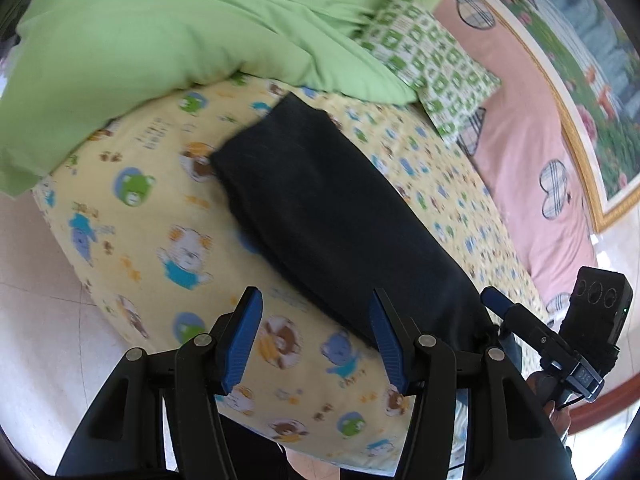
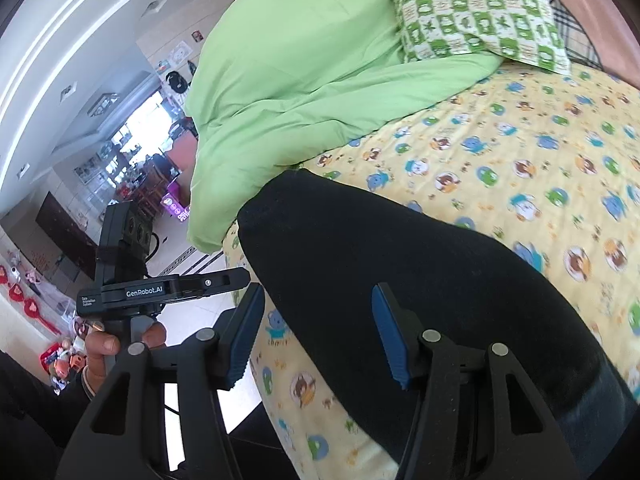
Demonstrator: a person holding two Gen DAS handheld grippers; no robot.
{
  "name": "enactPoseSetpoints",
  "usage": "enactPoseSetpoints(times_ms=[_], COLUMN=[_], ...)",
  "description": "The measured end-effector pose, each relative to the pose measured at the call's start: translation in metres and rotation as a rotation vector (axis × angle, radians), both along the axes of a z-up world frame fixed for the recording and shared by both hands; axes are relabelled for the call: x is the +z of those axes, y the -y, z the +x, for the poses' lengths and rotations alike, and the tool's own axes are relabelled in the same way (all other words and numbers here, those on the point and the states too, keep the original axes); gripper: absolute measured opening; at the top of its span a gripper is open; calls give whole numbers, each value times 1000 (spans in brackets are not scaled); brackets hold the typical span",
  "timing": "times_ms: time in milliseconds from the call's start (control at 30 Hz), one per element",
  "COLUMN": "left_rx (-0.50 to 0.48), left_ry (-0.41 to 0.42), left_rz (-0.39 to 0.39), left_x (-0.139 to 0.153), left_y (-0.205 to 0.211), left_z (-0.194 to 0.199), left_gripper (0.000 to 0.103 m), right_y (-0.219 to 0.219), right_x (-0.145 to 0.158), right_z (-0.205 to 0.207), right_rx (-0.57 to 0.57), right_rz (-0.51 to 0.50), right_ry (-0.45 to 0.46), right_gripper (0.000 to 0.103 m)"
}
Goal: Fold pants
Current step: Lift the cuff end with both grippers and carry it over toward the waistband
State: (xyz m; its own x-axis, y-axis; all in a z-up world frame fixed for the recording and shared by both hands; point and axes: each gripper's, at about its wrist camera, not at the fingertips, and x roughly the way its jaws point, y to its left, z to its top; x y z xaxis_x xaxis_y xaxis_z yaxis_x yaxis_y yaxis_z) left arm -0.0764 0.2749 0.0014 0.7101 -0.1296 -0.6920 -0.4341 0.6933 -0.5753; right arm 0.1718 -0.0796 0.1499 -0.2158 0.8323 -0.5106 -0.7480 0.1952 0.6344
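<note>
The black pants (image 1: 328,216) lie as a long folded strip on the yellow cartoon-print bedsheet (image 1: 160,216). My left gripper (image 1: 316,338) hovers open over the sheet at the strip's near end, and its blue pads (image 1: 244,340) touch nothing. In the right wrist view the pants (image 2: 400,280) run from the bed's edge toward the lower right. My right gripper (image 2: 316,334) is open just above them, its pads not pressing the cloth. Each view shows the other gripper from the side: the right one (image 1: 494,298), and the left one (image 2: 236,278) held by a hand (image 2: 104,348).
A bunched light-green quilt (image 1: 160,40) and a green checked pillow (image 1: 432,60) lie at the head of the bed. A pink sheet (image 1: 532,148) runs along the wall side. Pale floor tiles (image 1: 36,300) border the bed (image 2: 520,168), with room clutter (image 2: 132,160) beyond.
</note>
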Motion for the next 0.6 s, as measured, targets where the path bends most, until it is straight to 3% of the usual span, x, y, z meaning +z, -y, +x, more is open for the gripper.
enactPoseSetpoints(times_ms=[600], left_rx=[93], left_ry=[-35], left_rz=[-53], left_x=[-18], left_y=[-35], left_z=[19], left_gripper=[56], right_y=[-112], right_x=[5], right_z=[21], right_rx=[175], right_rz=[-35], right_ry=[54], right_gripper=[58])
